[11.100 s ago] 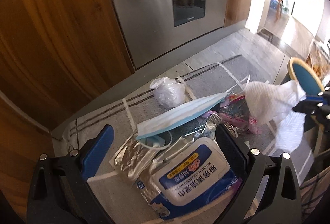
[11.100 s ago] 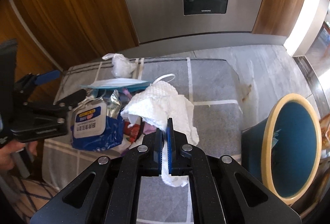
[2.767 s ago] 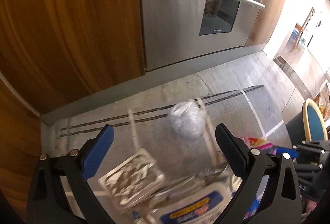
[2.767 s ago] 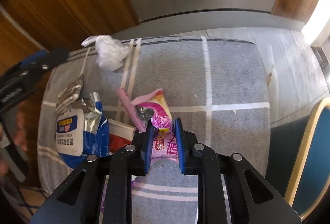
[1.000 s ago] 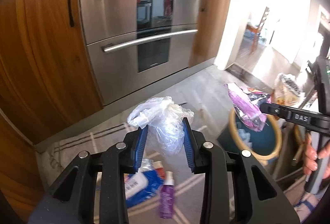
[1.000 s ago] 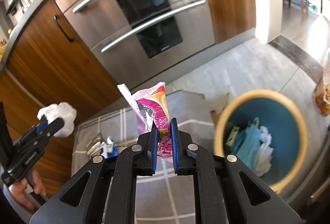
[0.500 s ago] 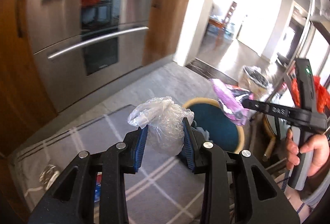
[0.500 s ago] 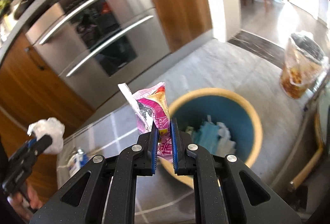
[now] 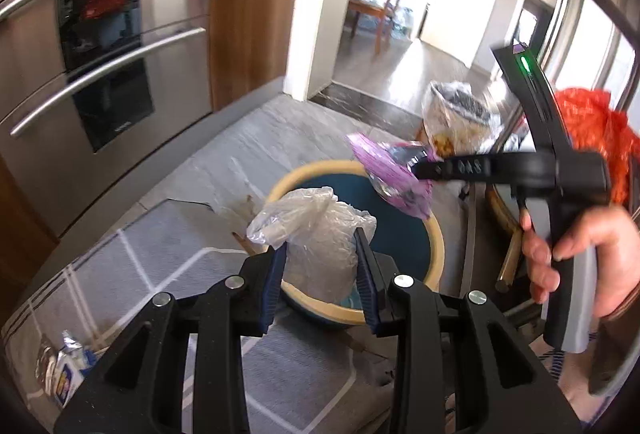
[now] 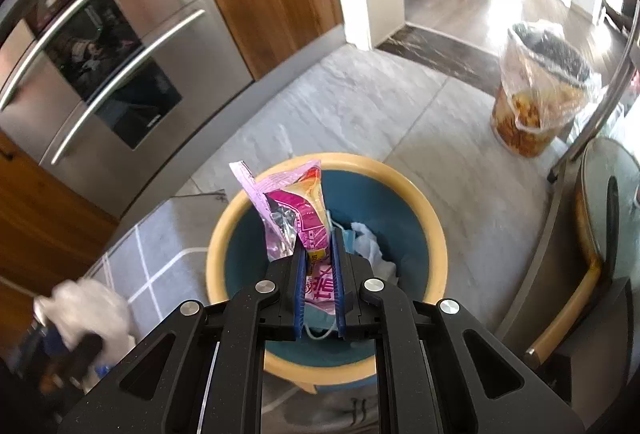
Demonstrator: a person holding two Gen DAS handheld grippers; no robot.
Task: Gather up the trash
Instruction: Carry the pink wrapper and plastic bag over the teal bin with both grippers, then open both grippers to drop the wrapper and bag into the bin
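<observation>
My left gripper (image 9: 320, 234) is shut on a crumpled clear plastic bag (image 9: 316, 230), held just above the near rim of the blue bin with a yellow rim (image 9: 436, 238). My right gripper (image 10: 316, 234) is shut on a pink snack wrapper (image 10: 298, 210) over the open bin (image 10: 236, 218), which holds a blue mask and white tissue. In the left wrist view the right gripper (image 9: 418, 166) comes in from the right with the pink wrapper (image 9: 394, 174) above the bin's far side, a hand (image 9: 580, 254) on its handle. The plastic bag (image 10: 86, 306) shows blurred at lower left in the right wrist view.
A grey rug with white lines (image 9: 160, 262) lies left of the bin, with a blue wipes packet (image 9: 66, 378) on it. Steel oven fronts (image 10: 100, 54) and wooden cabinets stand behind. A bag-lined bucket (image 10: 532, 106) stands on the tiles at right, beside a chair frame (image 10: 576, 274).
Both grippers have swung right and lower toward the bin with their loads. The bin is now closer and more central in both views. The grips have not changed.
</observation>
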